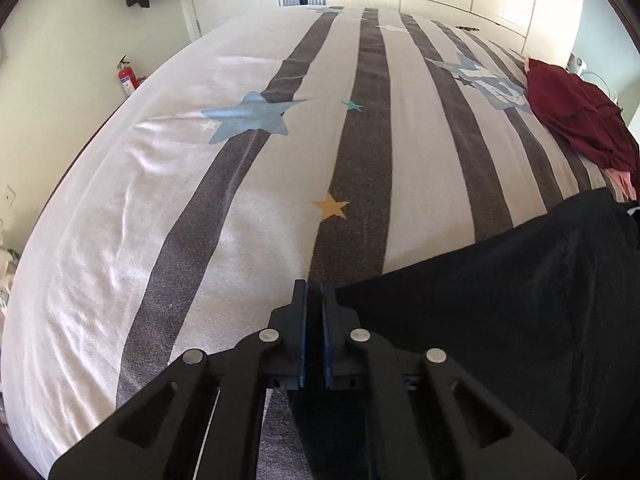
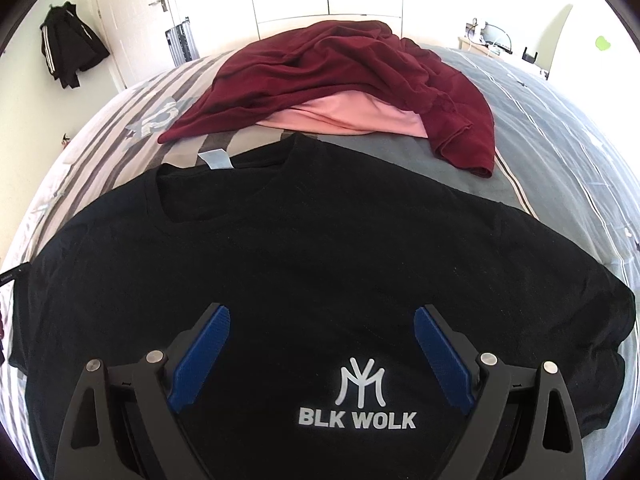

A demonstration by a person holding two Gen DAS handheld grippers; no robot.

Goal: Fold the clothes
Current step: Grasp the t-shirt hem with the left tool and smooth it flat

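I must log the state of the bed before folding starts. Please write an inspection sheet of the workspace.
Surface: bed with striped, star-printed cover, lightly wrinkled.
Job's things: black T-shirt spread flat, printed logo facing up; maroon garment crumpled beyond it, lying over a pink garment.
Clutter: nothing seen on the bed apart from the clothes.
Grippers: left hand-held gripper shut at the T-shirt's edge; whether cloth is pinched cannot be told. Right hand-held gripper open above the T-shirt, near the logo.
Cables: some on the far desk, too small to detail.
Surroundings: fire extinguisher by the wall, dark jacket hanging, suitcase near the door.
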